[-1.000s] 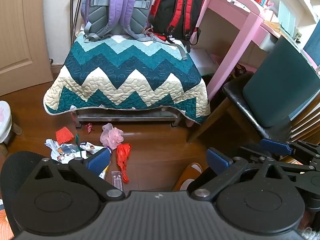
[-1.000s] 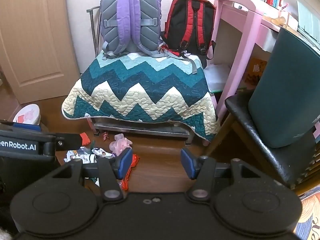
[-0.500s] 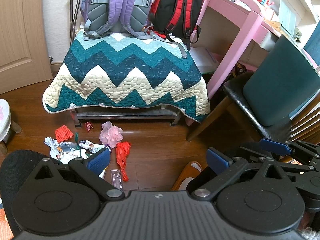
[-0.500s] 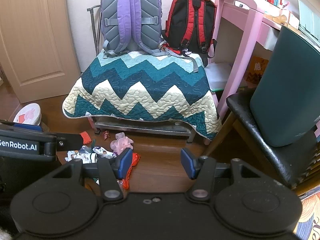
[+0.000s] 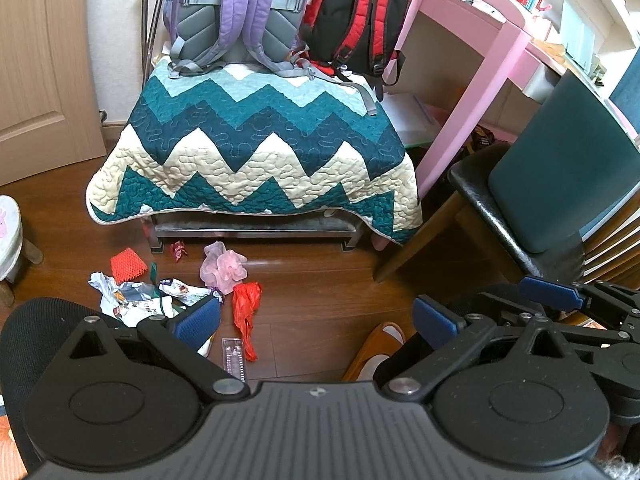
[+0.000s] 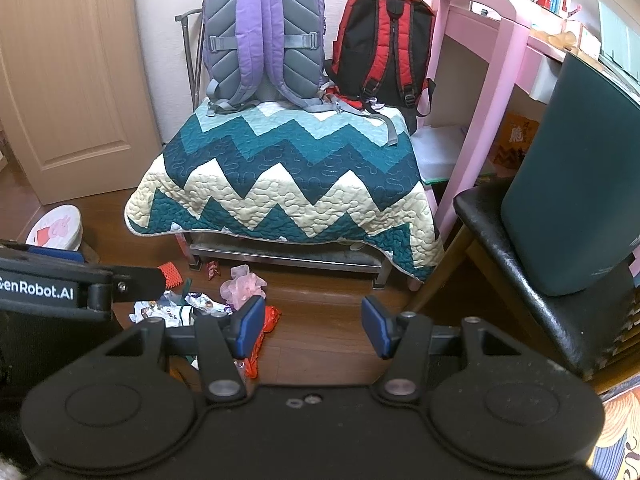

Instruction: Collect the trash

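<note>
Left gripper (image 5: 316, 316) and right gripper (image 6: 312, 326), both held above a dark wooden floor (image 5: 320, 280) with their blue-padded fingers spread wide apart and nothing between them. Nearest on the floor, just beyond the left gripper, a clear plastic strip (image 5: 233, 354) lies beside a crumpled red bag (image 5: 246, 312); an orange slipper (image 5: 376, 344) sits to the right. Slightly farther, the trash forms a loose cluster: crumpled printed wrappers (image 5: 136, 298), a pink mesh puff (image 5: 222, 266), an orange net piece (image 5: 128, 266) and a small red candy wrapper (image 5: 178, 248). At the left edge, a white stool (image 6: 56, 228) with a cartoon pig. Behind the trash, a metal-framed bench draped with a teal and cream zigzag quilt (image 6: 280, 184). On its rear edge, a purple and grey backpack (image 6: 262, 40) and a red and black backpack (image 6: 384, 48) stand upright against the wall. To the right, a black chair (image 6: 560, 272) and a pink desk (image 6: 492, 60); to the left, a wooden door (image 6: 68, 72).
</note>
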Tool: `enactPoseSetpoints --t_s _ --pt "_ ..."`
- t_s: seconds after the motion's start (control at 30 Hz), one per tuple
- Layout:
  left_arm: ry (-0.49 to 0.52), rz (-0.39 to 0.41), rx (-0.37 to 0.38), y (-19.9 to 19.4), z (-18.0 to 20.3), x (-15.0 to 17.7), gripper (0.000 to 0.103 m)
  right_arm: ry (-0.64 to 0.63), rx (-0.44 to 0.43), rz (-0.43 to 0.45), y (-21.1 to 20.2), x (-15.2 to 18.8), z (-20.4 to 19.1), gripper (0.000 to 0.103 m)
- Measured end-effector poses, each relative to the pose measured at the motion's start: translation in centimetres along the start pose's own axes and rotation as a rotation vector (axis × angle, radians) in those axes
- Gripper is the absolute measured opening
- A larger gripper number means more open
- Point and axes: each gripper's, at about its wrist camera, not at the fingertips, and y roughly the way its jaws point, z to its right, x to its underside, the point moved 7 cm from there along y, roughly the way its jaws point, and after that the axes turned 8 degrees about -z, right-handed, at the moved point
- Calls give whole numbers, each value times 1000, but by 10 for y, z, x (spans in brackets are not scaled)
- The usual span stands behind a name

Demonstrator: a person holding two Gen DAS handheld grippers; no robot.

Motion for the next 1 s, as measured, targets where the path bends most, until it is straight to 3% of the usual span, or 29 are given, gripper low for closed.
enactPoseSetpoints --t_s 1.0 --pt "-31 17 -6 -3 -13 -11 103 -31 -7 -12 2 -7 -4 54"
